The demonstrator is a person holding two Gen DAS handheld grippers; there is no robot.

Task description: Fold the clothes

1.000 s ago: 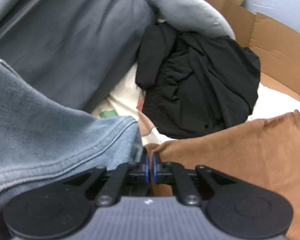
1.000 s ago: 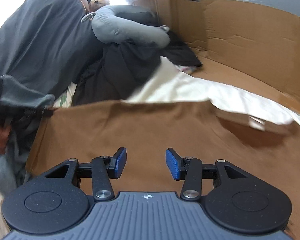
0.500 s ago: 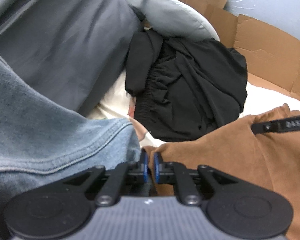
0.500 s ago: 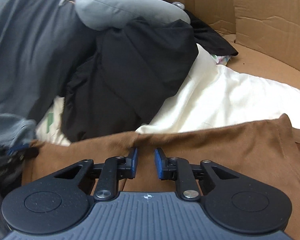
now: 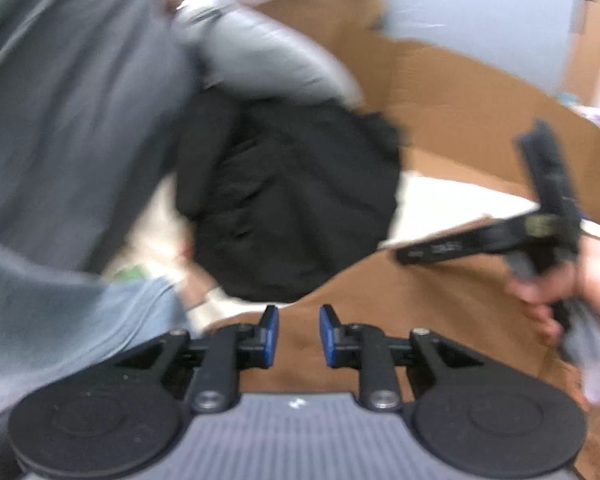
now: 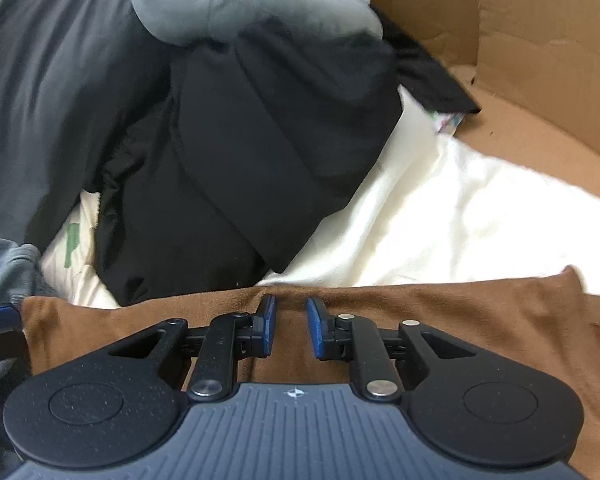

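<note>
Left wrist view: left gripper [image 5: 299, 334] parted over brown garment [image 5: 440, 300]

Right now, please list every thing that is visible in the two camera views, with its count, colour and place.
brown garment: one, brown, spread nearest, under both grippers
black garment: one heap, black, middle, beyond the brown garment
white cloth: one, cream white, right of the black heap
grey pillow: one, light grey, on top of the black heap
dark grey fabric: one, far left
denim garment: one, blue, near left
cardboard walls: brown, back and right
left gripper: open
right gripper: open
hand: one, holding the right gripper
</note>
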